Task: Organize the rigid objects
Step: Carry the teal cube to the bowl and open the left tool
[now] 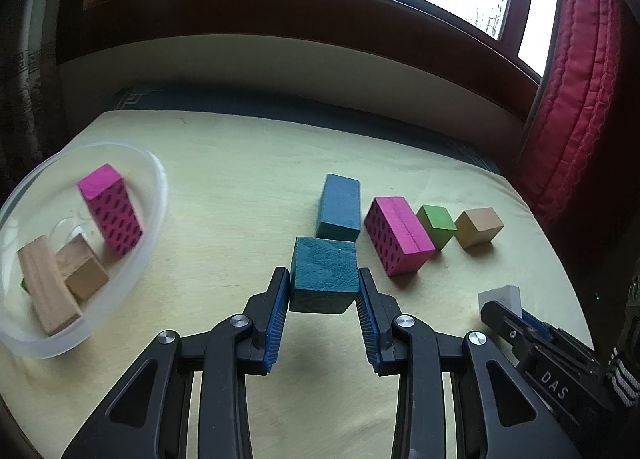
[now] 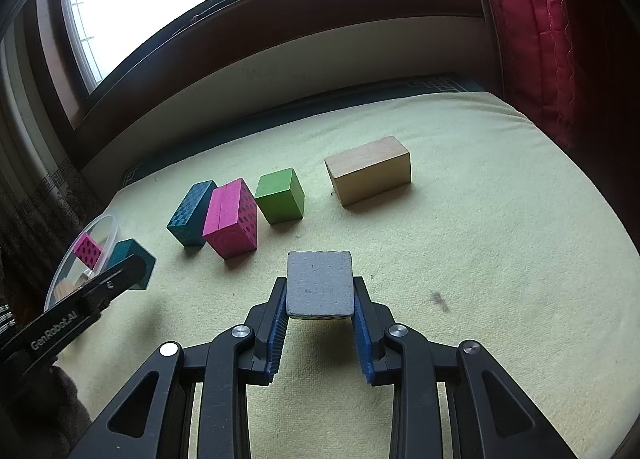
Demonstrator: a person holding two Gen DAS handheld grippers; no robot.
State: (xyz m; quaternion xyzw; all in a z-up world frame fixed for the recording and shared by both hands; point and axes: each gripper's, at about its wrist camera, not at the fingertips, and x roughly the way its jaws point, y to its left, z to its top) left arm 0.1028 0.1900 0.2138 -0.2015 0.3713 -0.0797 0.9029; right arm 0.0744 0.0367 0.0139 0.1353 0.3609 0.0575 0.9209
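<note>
At far left a clear bowl already held a pink block and tan pieces. The left gripper had its jaws clamped on a teal cube, lifted off the yellow surface. A row of blocks lay beyond. The right gripper had its jaws clamped on a grey block. Both holds caught only the blocks' near ends, so a quick swing toward the bowl could have let either slip out.

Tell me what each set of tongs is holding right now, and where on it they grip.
The left tongs clamp a teal block by its two opposite side faces. The right tongs clamp a grey block the same way, by its left and right sides.
</note>
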